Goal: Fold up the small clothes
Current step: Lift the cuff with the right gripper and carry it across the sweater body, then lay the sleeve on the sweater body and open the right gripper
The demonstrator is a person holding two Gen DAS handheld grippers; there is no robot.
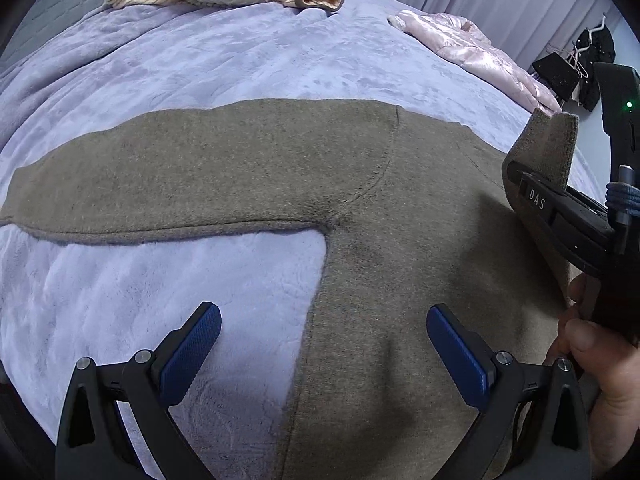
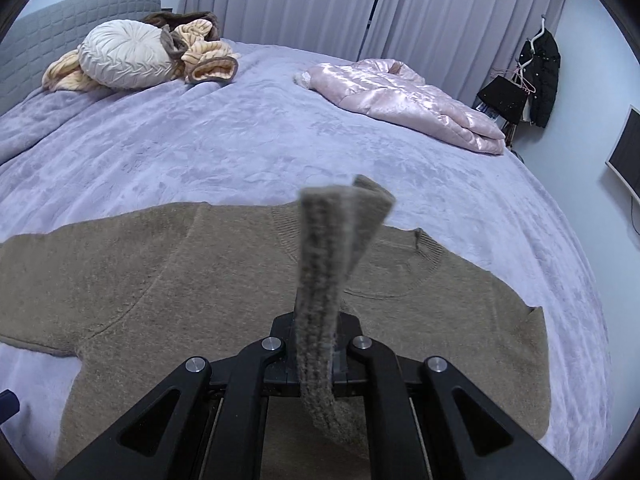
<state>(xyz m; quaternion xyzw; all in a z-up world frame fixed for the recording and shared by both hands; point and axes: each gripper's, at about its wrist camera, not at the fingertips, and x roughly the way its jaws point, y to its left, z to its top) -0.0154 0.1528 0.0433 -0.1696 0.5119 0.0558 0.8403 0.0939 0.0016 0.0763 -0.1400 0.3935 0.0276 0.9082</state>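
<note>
Right wrist view: the right gripper point(image 2: 316, 344) is pinching a lifted sleeve of the brown knitted sweater point(image 2: 160, 280) lying flat across the lilac plush bedspread's point(image 2: 280, 140) near edge; the left gripper point(image 1: 324, 344) is hovering spread over the opposite sleeve's point(image 1: 160, 176) underarm.

Fuzzy matt knit sweater point(image 1: 360, 264) on plush velvety blanket point(image 1: 200, 64); glossy quilted jacket point(image 2: 400, 100).

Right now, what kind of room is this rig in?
Most likely a bedroom: a bed with a lilac blanket and grey headboard, a round cushion, curtains, and a coat hung on the wall.
</note>
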